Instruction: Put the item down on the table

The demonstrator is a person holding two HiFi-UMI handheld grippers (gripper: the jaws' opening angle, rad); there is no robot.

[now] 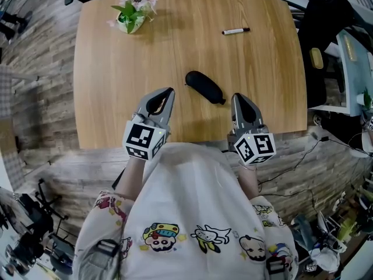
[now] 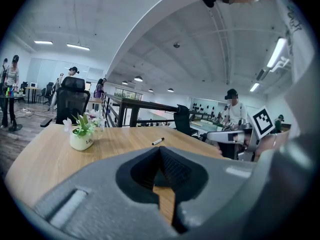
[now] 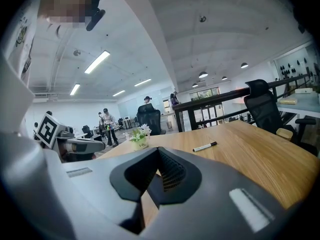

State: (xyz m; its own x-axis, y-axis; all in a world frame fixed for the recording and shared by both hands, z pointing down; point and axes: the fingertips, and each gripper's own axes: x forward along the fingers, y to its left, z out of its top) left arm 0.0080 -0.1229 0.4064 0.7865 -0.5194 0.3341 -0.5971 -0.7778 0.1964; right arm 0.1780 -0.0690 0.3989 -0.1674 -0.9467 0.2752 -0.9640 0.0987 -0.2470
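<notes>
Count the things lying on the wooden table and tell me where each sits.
3. A small flower pot at the far left, a marker at the far right, a black pouch mid-table on the near side. None seems hidden.

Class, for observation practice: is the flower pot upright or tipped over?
Upright: the flower pot stands on its base on the table, flowers pointing up.

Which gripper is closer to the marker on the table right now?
Right. The right gripper sits almost straight below the marker in the head view, near the front edge of the table. The left gripper is level with it but farther off to the left.
</notes>
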